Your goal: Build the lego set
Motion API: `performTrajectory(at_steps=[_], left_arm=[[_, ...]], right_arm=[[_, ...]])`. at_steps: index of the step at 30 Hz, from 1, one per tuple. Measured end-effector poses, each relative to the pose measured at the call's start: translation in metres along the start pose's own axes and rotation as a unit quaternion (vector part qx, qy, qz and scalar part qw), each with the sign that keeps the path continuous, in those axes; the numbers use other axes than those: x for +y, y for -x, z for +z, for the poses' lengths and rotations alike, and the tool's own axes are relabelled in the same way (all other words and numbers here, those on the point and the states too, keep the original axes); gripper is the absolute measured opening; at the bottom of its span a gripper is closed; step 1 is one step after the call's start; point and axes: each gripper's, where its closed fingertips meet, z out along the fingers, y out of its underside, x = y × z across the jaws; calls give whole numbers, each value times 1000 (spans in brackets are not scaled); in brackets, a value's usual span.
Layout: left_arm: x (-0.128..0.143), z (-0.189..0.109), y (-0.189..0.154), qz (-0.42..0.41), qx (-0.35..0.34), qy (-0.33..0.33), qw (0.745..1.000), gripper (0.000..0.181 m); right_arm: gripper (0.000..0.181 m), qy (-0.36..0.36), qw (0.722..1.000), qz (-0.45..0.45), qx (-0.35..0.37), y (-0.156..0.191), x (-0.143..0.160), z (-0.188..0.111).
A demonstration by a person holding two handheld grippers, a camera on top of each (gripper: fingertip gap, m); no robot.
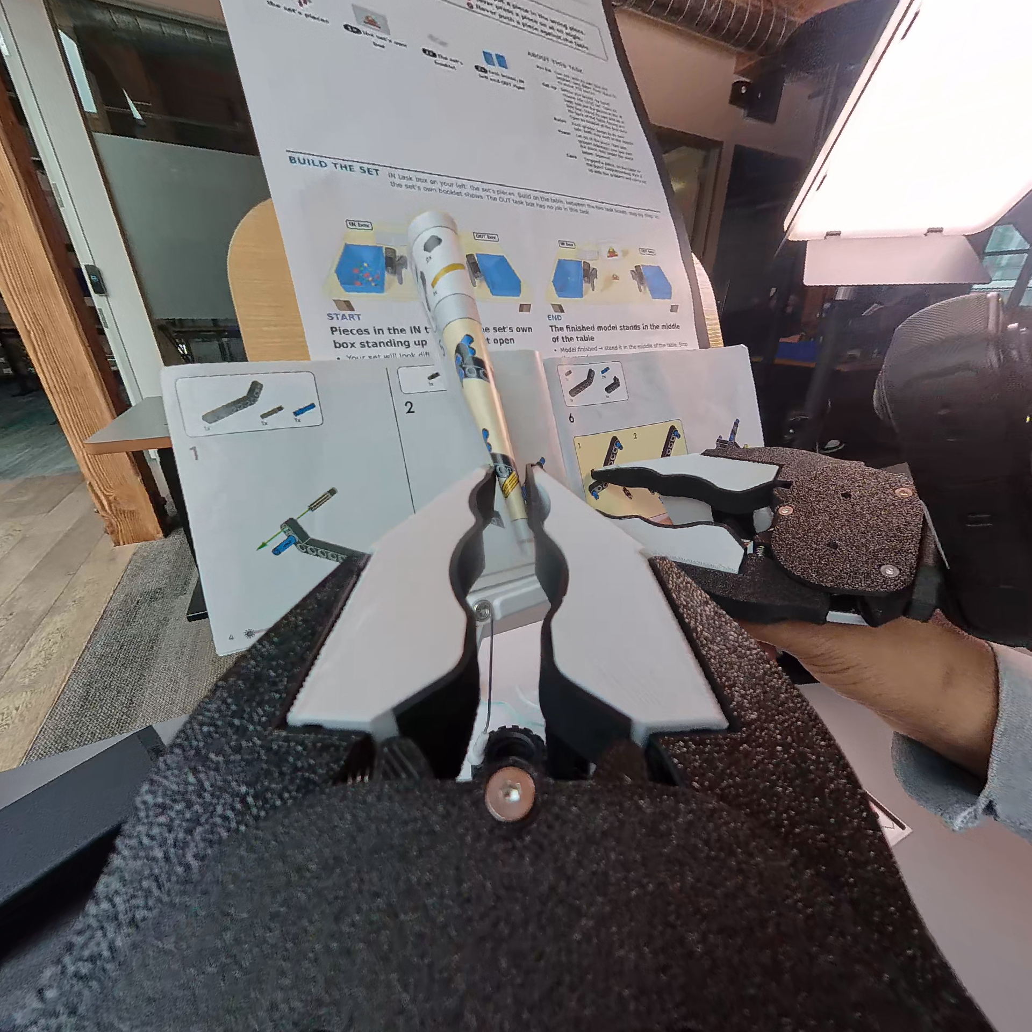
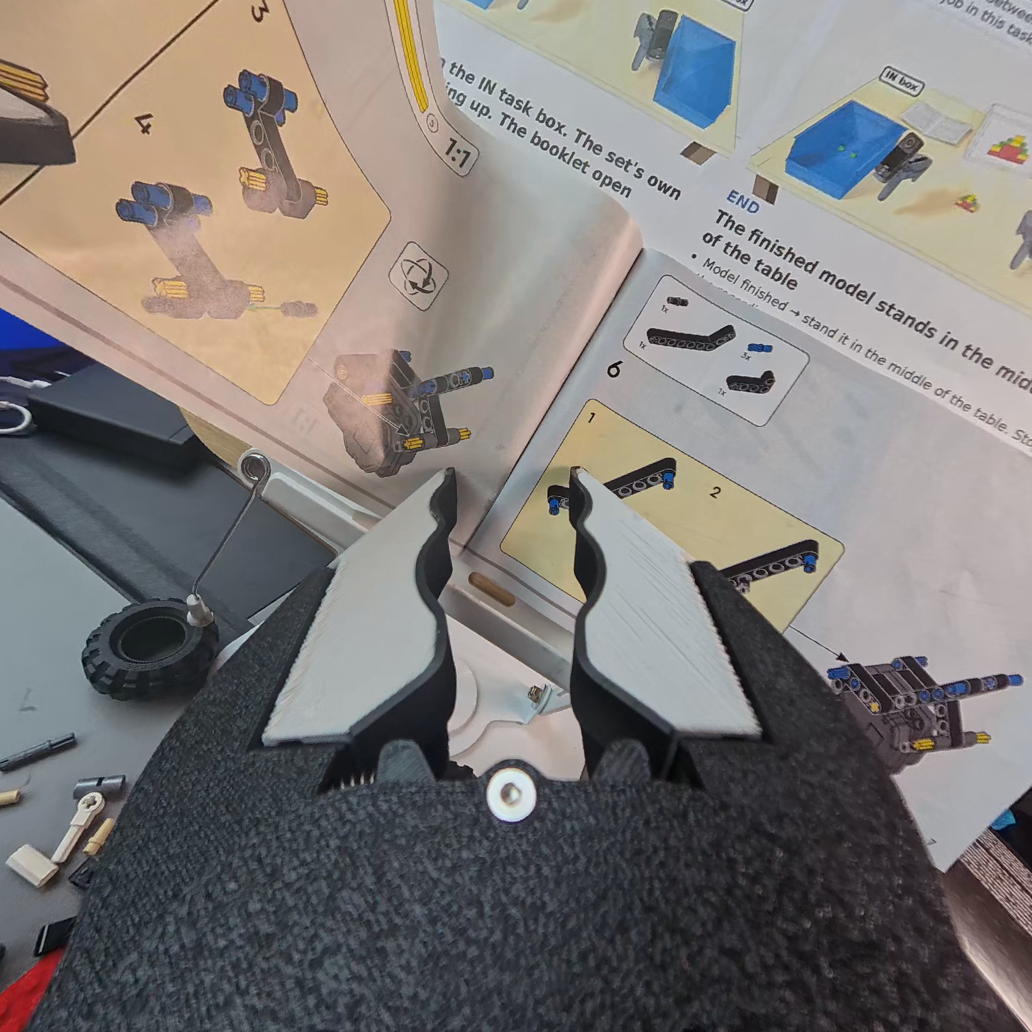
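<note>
The set's booklet (image 1: 290, 502) stands open on a white stand (image 2: 502, 642). My left gripper (image 1: 511, 480) is shut on the lower edge of one booklet page (image 1: 474, 357), which curls up edge-on between the two sides. My right gripper (image 2: 514, 474) is open and empty, with its tips just in front of the booklet's fold and right-hand page (image 2: 726, 447). It also shows in the left wrist view (image 1: 600, 494), reaching in from the right. The lifted page (image 2: 195, 195) arches over at the upper left of the right wrist view.
A large instruction sheet (image 1: 474, 139) stands behind the booklet. A black tyre (image 2: 151, 653) and several small loose pieces (image 2: 72, 821) lie on the grey table at the left. A wire page clip (image 2: 223, 547) hangs from the stand. A lamp (image 1: 921, 111) is at the upper right. My right fingertips sit around 12 centimeters from my left ones.
</note>
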Motion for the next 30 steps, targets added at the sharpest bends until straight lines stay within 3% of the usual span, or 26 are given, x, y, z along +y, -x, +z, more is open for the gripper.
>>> performTrajectory(at_steps=[5,8,11,15,20,26,28,30], left_arm=[[-1,-2,2,11,-13,0,1000,12],[11,-5,40,20,-80,27,996,25],[36,-15,90,-29,-141,68,987,39],[44,-45,114,-83,-171,39,981,37],[78,-53,84,-97,-115,72,986,35],[141,-50,-11,-168,81,229,955,40],[149,-59,-30,-162,122,271,941,41],[143,-62,-30,-148,119,268,944,39]], right_arm=[[40,-2,1000,3,-5,0,0,-1],[40,0,1000,2,-9,0,0,-1],[40,4,1000,-1,-10,0,0,-1],[42,14,1000,5,-5,1,-1,-2],[51,20,999,11,25,1,-4,2],[58,2,997,-28,74,-6,-6,7],[58,3,997,-33,71,-7,-6,7],[58,4,997,-33,68,-7,-5,7]])
